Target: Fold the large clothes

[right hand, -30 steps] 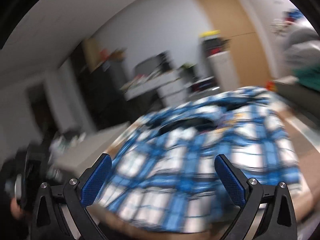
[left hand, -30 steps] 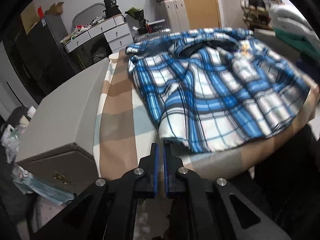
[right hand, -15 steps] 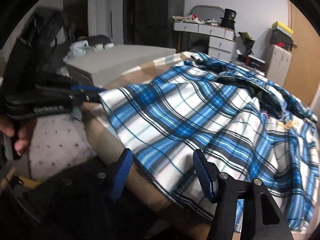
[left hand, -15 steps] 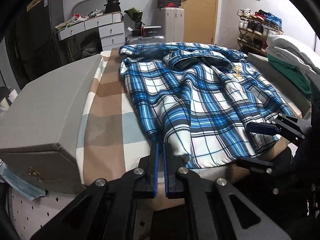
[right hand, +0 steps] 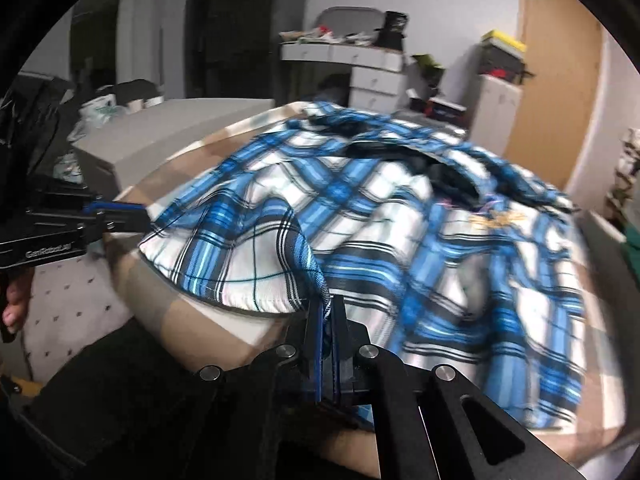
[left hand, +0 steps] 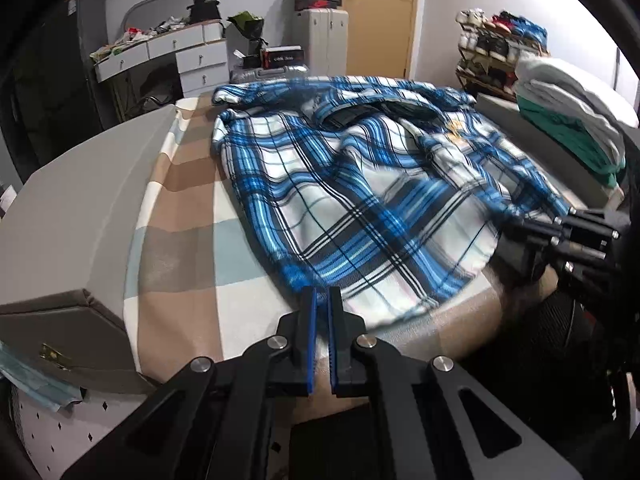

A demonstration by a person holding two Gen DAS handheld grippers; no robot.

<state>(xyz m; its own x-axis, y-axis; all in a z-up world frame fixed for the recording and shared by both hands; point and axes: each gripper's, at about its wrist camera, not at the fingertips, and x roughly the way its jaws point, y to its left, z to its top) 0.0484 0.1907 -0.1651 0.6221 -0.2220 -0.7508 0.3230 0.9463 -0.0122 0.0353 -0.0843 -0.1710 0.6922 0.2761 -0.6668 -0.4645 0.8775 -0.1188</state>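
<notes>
A large blue, white and black plaid shirt [left hand: 360, 184] lies spread on the bed, collar at the far end. My left gripper [left hand: 321, 294] is shut on the shirt's near hem at its left corner; from the right wrist view it [right hand: 140, 216] shows pinching that corner. My right gripper [right hand: 326, 304] is shut on the hem farther right, with a fold of plaid shirt [right hand: 400, 220] rising from between its blue pads [right hand: 318, 320]. In the left wrist view the right gripper [left hand: 516, 228] grips the hem at the bed's right side.
The bed has a tan, beige and pale-blue checked sheet [left hand: 188, 240]. A grey padded panel [left hand: 80, 200] runs along its left side. Folded clothes [left hand: 572, 112] are stacked at the right, with a shoe rack [left hand: 496, 48] behind. White drawers [left hand: 176, 56] and a door stand beyond.
My right gripper went from wide open to shut, coming down to the near hem and pinching it. The left gripper stayed shut at its corner, tilting a little.
</notes>
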